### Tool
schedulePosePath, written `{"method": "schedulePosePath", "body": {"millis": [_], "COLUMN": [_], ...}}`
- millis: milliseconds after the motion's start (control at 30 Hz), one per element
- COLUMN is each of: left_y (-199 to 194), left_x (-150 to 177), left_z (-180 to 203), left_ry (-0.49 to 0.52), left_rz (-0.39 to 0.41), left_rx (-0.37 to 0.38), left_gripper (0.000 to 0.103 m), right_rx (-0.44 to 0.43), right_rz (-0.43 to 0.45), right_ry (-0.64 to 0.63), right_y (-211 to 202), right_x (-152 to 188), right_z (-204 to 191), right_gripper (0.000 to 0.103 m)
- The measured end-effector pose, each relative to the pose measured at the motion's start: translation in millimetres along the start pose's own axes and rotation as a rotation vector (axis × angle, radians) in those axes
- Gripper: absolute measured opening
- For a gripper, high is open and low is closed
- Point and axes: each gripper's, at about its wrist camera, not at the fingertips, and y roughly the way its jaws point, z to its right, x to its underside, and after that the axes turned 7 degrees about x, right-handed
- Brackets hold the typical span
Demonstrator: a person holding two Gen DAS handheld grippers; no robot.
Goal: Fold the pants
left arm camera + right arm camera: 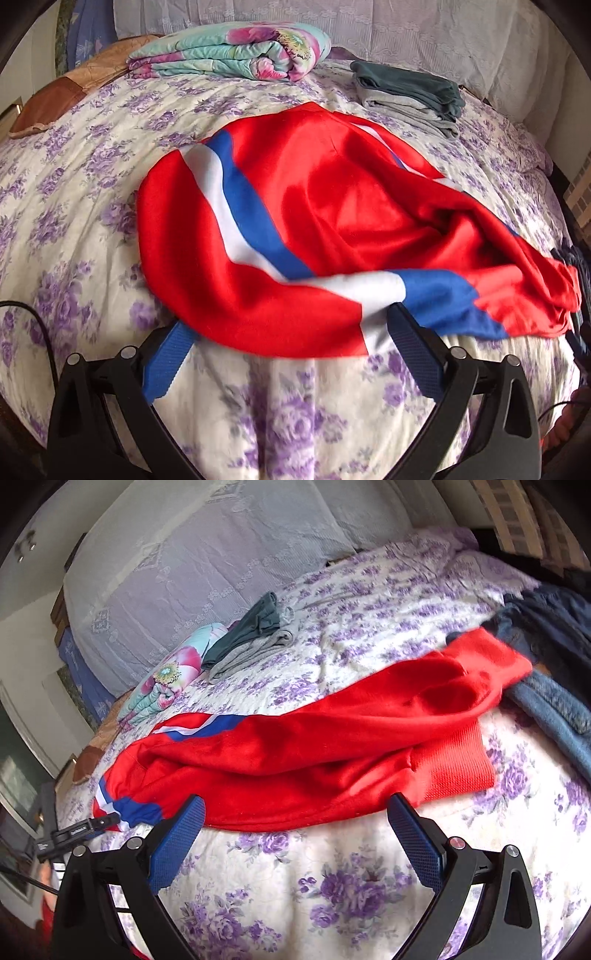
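The red pants [303, 749] with blue and white side stripes lie loosely rumpled on the bed's purple-flowered quilt [332, 878], not yet folded flat. In the right wrist view their long axis runs across the frame, from the striped end at lower left up to the ribbed red cuff [456, 764] at right of centre, with a second leg end reaching toward the upper right. In the left wrist view the pants [332, 206] fill the middle of the frame, sloping from upper centre down to the right edge, the stripe curving across the near fold. The left gripper [284, 332] sits at the bottom of its frame with its blue-padded fingers [413, 343] spread wide; the near edge of the cloth drapes over both fingertips, but the jaws are not pinching it. The right gripper [295, 812] is likewise spread open, its fingertips just at the near hem of the pants, the cloth lying between and just beyond them. A flowered folded blanket [236, 48] lies at upper centre of the left view, with a stack of folded grey and teal clothes [410, 92] to its right. Blue jeans [554, 698] lie at the right edge of the right view, touching the red leg end.
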Motion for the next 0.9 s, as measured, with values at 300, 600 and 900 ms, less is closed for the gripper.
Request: {"method": "schedulePosePath", "body": {"millis": [300, 600, 900], "left_y": [40, 22, 29], "left_x": [-66, -59, -63], "left_z": [-10, -30, -26], "left_ry": [-0.113, -0.14, -0.169], "left_rz": [0.015, 0.011, -0.002], "left_rx": [0.044, 0.1, 0.17], "left_gripper": [0.098, 0.066, 0.097], "right_rx": [-0.056, -0.094, 0.007], "right_rz": [-0.051, -0.078, -0.049], "right_ry": [0.11, 0.174, 0.148], "right_y": [44, 34, 49], "right_x": [-36, -57, -60], "right_z": [10, 38, 47], "right_gripper": [0.1, 0.099, 0.1]}}
